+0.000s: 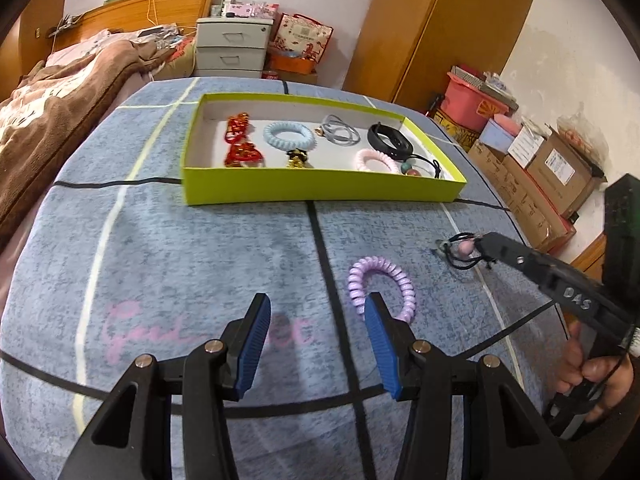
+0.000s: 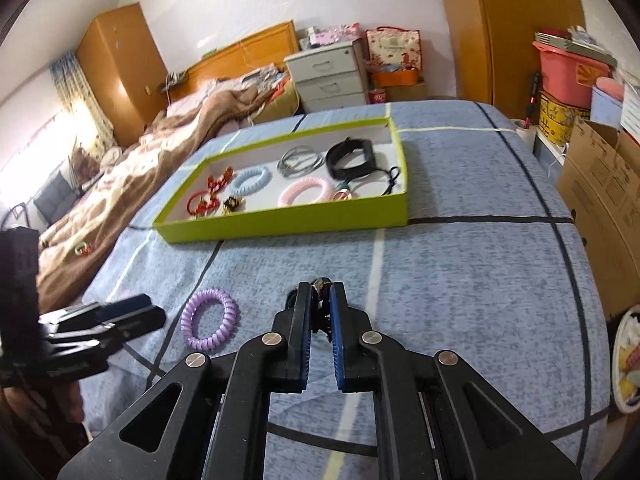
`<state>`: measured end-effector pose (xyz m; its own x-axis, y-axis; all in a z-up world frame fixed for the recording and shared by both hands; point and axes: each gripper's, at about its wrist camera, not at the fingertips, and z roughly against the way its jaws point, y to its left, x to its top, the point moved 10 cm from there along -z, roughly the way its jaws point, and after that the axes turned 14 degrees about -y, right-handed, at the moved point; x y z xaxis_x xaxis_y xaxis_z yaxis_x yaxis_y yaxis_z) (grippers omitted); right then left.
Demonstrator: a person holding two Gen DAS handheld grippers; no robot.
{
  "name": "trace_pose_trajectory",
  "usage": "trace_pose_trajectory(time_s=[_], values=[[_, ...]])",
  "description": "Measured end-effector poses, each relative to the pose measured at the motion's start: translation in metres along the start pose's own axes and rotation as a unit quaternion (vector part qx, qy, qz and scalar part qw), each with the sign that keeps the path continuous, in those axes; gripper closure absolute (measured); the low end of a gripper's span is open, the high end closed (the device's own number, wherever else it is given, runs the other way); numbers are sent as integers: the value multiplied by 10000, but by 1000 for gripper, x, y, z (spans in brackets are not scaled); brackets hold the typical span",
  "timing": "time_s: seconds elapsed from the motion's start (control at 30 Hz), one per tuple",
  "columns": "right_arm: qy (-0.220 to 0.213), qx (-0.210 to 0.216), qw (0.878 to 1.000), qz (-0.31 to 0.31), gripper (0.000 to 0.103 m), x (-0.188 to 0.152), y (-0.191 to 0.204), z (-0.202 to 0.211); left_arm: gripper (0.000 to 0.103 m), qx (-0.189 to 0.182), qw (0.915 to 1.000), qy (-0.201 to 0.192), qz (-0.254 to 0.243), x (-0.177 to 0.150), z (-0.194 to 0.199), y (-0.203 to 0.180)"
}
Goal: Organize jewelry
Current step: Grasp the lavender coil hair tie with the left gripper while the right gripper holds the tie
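Most of the sorting looks done: a shallow green tray on the blue checked bed cover already holds red charms, a blue coil band, grey hair ties, a black strap, a pink coil band and a beaded cord. Two pieces remain outside it. A black cord bracelet with a pink bead is pinched in the clenched jaws of the right gripper, its loops trailing toward the tray; in the left wrist view its long axis runs roughly left to right, in line with the jaws. A purple coil band lies flat on the cover, a ring with no clear long axis, just ahead of the left gripper, whose jaws stand released and empty.
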<state>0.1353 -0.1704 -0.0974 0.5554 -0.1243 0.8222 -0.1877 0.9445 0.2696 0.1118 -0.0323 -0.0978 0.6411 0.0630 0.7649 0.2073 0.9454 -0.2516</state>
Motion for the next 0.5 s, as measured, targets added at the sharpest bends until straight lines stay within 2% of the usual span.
trace_pose_trajectory(time_s=[0.1,0.3,0.43,0.5], values=[[-43,31,9999,-117,94,1,-8,4,52,-37,10000,-50,-48,4,-5,-8],[-201,168,9991,-333,94,6,-17,11,52,170,9992,157,-331,3,-26,-17],[-237,254,9987,-370,94,7,-16,13,52,416,9967,173,-675,1,-30,-21],[-246,298,9985,-379,94,7,-16,12,52,414,9966,197,-684,2,-32,-22]])
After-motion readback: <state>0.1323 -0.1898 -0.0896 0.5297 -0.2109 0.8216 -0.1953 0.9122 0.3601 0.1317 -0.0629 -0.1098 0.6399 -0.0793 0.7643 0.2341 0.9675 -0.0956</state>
